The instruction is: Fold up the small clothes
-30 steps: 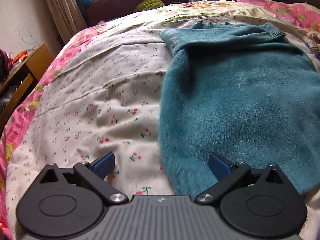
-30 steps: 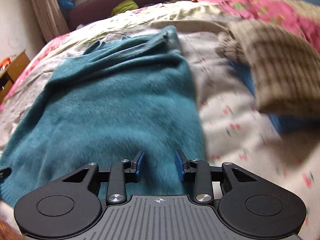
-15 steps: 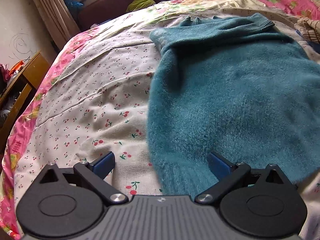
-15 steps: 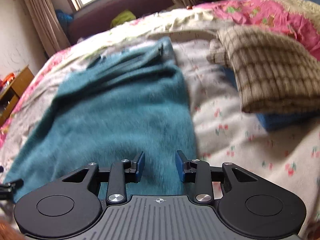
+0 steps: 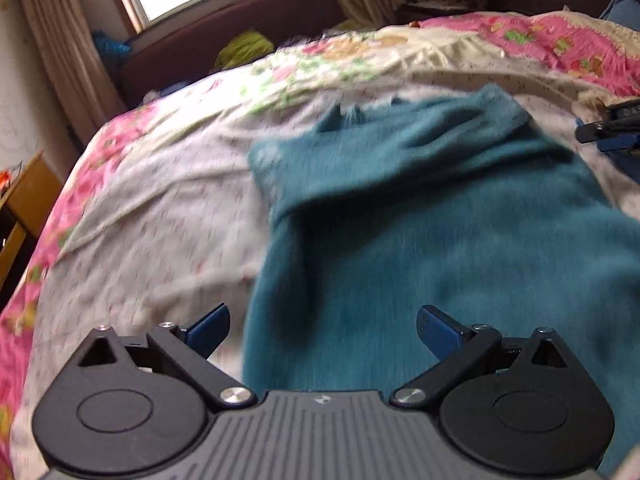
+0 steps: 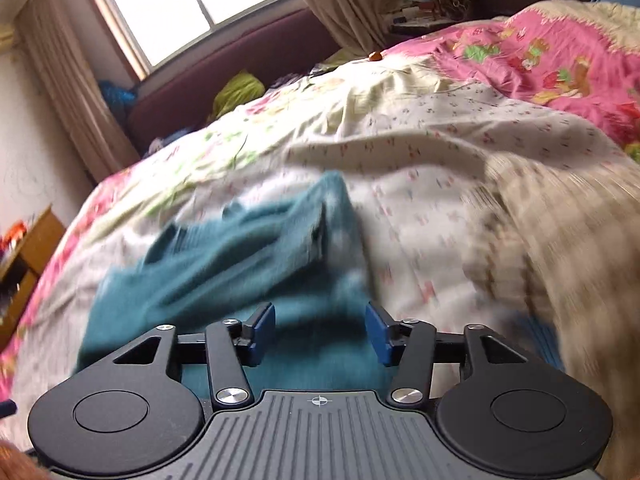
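A fuzzy teal sweater (image 5: 440, 248) lies spread on the floral bedsheet (image 5: 160, 208), its sleeves folded across the far end. My left gripper (image 5: 323, 330) is wide open and empty, above the sweater's near left edge. My right gripper (image 6: 320, 334) is partly open and empty, above the sweater's (image 6: 240, 264) near right part. The right gripper's tips also show at the right edge of the left wrist view (image 5: 608, 130). Both views are motion-blurred.
A beige checked garment (image 6: 560, 232) lies on the bed right of the sweater. A pink floral quilt (image 6: 540, 52) is bunched at the far right. A wooden cabinet (image 5: 24, 200) stands left of the bed. A maroon sofa (image 6: 240, 60) sits under the window.
Both grippers have moved forward and tilted up, so more of the room shows. The right gripper's jaws have opened wider. The sweater has not moved.
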A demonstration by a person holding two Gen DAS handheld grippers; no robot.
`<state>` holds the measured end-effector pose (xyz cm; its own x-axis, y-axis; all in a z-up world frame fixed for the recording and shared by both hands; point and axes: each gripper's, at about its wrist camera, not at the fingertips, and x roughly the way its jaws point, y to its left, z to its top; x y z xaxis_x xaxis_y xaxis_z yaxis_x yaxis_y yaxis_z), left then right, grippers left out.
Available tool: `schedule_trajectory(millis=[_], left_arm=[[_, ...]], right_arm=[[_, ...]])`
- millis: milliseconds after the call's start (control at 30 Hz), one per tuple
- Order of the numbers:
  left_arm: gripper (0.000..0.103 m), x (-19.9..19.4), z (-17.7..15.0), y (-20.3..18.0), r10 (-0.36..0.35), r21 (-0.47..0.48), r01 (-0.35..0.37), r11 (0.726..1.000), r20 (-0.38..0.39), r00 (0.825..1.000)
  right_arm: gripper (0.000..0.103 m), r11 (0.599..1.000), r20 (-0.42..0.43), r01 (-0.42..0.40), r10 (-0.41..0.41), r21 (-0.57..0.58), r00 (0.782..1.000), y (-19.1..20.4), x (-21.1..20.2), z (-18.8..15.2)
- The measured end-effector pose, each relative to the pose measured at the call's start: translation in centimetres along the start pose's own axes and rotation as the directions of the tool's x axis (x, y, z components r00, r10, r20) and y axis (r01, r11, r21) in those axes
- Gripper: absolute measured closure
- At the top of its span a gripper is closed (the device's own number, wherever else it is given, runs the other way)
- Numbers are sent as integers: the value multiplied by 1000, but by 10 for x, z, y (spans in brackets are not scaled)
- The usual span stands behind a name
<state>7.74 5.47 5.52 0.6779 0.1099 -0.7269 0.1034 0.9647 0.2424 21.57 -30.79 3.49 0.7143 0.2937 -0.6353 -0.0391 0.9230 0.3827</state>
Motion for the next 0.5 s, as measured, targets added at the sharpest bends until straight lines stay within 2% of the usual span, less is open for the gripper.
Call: schedule_trajectory(millis=[33,100,233,300,333,400,433,500], left_arm=[[0,9,12,0,1,0,-1,1000,17,1000],[0,28,34,4,6,-13,-5,1000,55,998],[0,71,72,16,28,-80,-18,997,133,991],[0,101,84,20,43,-107,-28,994,141,989],[0,119,87,21,66,-111,-51,993,128,990],[0,155,85,23,105,-122,-98,988,53,993],[0,172,81,26,93,-133,-92,987,7,996],[0,181,69,36,47,-213,-45,976,3,999]], right_arm=[[42,1000,5,-7,7,-4,1000,0,9,7],[36,1000,17,-1,1,2,1000,-2,28,17],[33,999,-33,4,-2,52,999,-14,72,27],[33,998,-75,11,-7,57,997,-20,89,25],[33,999,-85,6,-1,51,996,-22,94,22],[33,999,-76,-22,25,40,997,-26,97,18],[33,999,-75,-33,36,38,997,-27,96,17],[34,997,-76,-58,61,49,995,-30,94,18]])
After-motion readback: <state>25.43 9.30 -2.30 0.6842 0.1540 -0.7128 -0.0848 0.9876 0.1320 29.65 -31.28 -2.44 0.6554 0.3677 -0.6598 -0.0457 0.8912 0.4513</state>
